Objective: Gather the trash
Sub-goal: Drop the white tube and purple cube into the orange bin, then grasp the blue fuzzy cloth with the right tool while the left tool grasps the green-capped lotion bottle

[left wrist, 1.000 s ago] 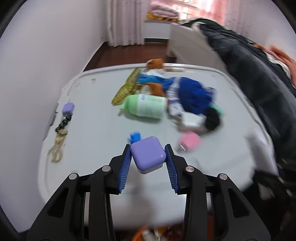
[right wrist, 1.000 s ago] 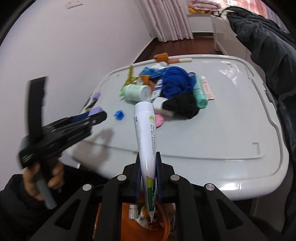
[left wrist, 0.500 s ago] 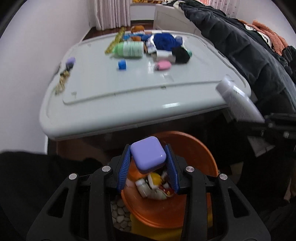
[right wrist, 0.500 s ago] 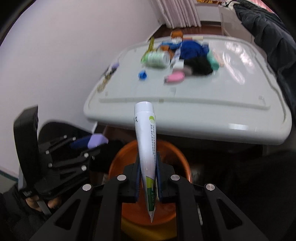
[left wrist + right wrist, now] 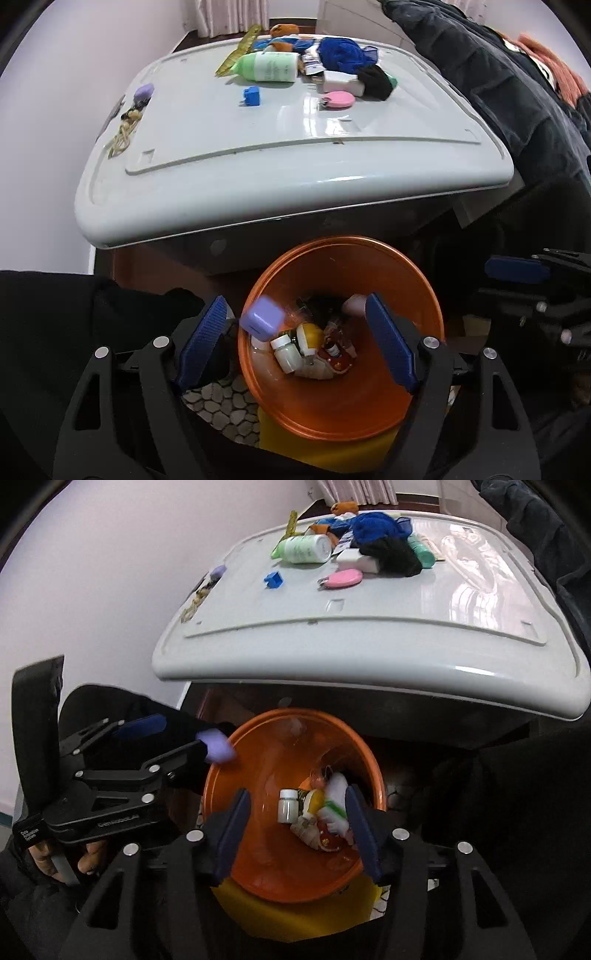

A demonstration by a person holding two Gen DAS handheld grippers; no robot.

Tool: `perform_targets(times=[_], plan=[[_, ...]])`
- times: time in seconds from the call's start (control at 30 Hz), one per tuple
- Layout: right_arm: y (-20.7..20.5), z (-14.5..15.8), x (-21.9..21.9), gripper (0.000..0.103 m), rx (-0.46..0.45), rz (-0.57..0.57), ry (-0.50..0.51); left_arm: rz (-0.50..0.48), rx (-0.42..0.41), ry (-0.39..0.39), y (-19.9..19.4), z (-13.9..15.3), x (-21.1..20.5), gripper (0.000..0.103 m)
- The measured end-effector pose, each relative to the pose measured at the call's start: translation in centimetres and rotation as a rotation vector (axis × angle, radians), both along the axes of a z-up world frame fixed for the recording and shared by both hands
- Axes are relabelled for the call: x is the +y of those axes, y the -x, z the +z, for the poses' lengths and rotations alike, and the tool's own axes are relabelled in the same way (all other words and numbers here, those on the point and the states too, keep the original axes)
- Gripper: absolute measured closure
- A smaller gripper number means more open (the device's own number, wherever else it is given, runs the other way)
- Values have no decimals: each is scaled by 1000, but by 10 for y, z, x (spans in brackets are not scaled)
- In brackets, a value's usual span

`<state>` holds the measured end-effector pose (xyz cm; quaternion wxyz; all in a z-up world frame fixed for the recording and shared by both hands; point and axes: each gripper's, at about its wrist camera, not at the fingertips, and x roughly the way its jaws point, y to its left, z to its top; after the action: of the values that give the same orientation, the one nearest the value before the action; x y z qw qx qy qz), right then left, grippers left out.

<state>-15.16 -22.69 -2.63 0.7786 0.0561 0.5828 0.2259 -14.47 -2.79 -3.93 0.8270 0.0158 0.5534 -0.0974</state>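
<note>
An orange bin (image 5: 343,402) stands on the floor under the table edge, with bottles and wrappers inside. My left gripper (image 5: 295,341) hangs over it with its jaws opening. A small purple box (image 5: 262,319) is loose between them, blurred, touching neither pad. The right wrist view shows that purple box (image 5: 218,744) at the bin's rim (image 5: 295,712), just off the left gripper (image 5: 177,734). My right gripper (image 5: 297,832) is over the bin too, jaws opening, nothing between them. A white and green tube (image 5: 334,806) lies in the bin beside a white bottle (image 5: 287,806).
The pale grey table (image 5: 280,162) holds a green bottle (image 5: 269,66), blue cloth (image 5: 343,51), black cloth (image 5: 375,81), a pink disc (image 5: 338,99), a blue block (image 5: 251,96) and a purple charm on beads (image 5: 142,94). A dark coat (image 5: 498,81) hangs at the right. A person's hand (image 5: 88,856) holds the left gripper.
Both grippers came back off the table and down over the orange bin. Both then opened: the purple box left the left jaws and the tube dropped from the right jaws into the bin.
</note>
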Motion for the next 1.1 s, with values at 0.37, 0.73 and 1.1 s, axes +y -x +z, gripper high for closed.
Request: perform_targets(times=[0.37,0.73,1.1], plan=[[-105,45,-11,54,-180,-42,69,46,-8,7,-41,5,7,27],[-306,25,25,38,-226,-15,242,53,10,55,-84,2,2,27],[-297,28,16,54,-280,-4,229,112,-26,105,-150,20,1,27]])
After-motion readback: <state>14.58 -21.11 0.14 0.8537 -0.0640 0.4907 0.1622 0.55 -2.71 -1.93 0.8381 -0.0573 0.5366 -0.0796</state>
